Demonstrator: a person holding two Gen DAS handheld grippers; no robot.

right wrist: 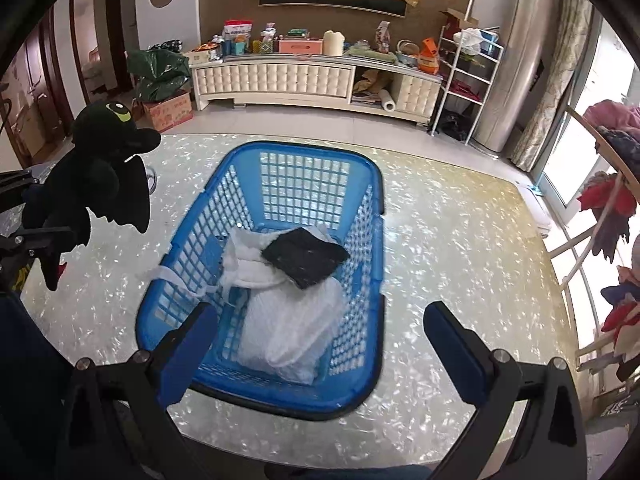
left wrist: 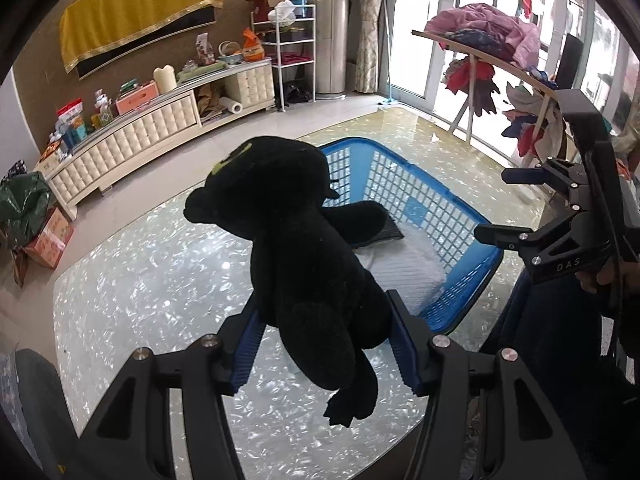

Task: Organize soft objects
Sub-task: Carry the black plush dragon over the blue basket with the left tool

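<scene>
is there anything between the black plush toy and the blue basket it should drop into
Nothing visible blocks it. The black plush toy, shut in the left hand-held gripper, hangs beside the open-topped blue basket. Inside lie only white cloth and a dark cloth. The right hand-held gripper is open.

Two wrist fisheyes, both angled down at one table.

The left view looks along its tongs from close above the pearly table, the black plush toy filling its centre. The right view looks steeply down between its own tongs onto the blue basket. Both share basket, table, cream cabinet and yellow cloth; each sees the other's tongs at its edge.
</scene>
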